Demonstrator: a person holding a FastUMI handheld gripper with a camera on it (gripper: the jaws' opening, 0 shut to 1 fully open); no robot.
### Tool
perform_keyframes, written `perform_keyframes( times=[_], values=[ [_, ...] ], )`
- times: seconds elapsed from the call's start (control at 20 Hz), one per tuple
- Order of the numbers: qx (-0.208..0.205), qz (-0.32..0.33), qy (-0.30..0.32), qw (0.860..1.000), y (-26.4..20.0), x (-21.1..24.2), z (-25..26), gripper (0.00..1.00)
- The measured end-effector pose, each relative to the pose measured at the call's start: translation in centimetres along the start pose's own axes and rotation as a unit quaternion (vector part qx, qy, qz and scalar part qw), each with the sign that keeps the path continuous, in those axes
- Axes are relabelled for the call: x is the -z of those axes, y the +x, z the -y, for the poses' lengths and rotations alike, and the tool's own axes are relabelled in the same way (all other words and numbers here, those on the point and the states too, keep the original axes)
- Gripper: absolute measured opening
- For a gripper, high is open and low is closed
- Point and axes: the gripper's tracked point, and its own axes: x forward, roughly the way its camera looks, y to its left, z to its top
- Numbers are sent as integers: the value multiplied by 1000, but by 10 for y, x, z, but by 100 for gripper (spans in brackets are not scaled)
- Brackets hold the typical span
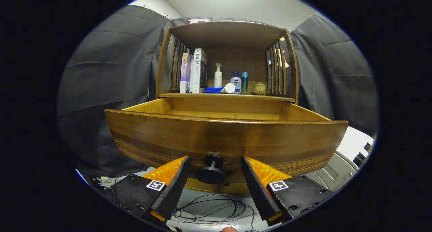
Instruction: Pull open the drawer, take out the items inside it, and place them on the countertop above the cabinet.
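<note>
A wooden cabinet stands against the booth's black cloth wall, with its drawer pulled out toward the camera. The drawer's curved front panel fills the middle ground; its top edge runs from nine o'clock to three o'clock. Behind that edge the drawer's inner walls and part of its floor show as bare pale wood; the near floor is hidden by the front panel.

The tool sits at six o'clock with its two fingers spread apart, one on each side of the black knob, with a gap between each and the knob.

Above the drawer, the bench carries books at eleven o'clock, then bottles and a small pot toward one o'clock. Loose cables lie on the floor below the knob.
</note>
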Motion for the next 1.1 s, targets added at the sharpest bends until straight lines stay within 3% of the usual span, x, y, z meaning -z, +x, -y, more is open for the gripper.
perform_keyframes(
  times=[0.3, 1.1],
  values=[
    [28, -3, 23, 999, 13, -6, 9, 95],
    [32, 9, 27, 999, 48, -20, 9, 98]
  ],
)
